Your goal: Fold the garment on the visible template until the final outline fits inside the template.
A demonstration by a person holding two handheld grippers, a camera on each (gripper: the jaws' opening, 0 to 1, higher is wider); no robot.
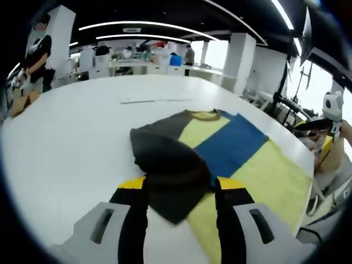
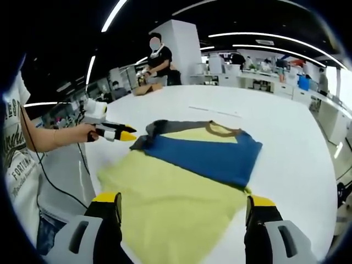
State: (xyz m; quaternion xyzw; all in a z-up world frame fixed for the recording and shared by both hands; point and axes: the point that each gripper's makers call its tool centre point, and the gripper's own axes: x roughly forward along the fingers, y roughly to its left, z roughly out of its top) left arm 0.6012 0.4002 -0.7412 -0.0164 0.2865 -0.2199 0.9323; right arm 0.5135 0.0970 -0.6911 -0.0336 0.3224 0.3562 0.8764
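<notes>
A T-shirt [image 1: 258, 165] with yellow body, blue chest band and dark grey sleeves lies flat on the white table [image 1: 66, 137]. One grey sleeve [image 1: 170, 170] is folded in over the shirt and lies between the jaws of my left gripper [image 1: 181, 184], which stand apart and open. From the right gripper view the left gripper [image 2: 131, 135] sits just left of that sleeve [image 2: 151, 132], held by a hand. My right gripper [image 2: 182, 202] is open, its jaws wide apart over the shirt's yellow hem [image 2: 176, 203].
A thin grey strip [image 1: 154, 100] lies on the table beyond the shirt's collar. A person in black [image 2: 159, 58] stands at the table's far corner near some brown items [image 2: 144, 88]. Desks and pillars fill the background. Bare table surrounds the shirt.
</notes>
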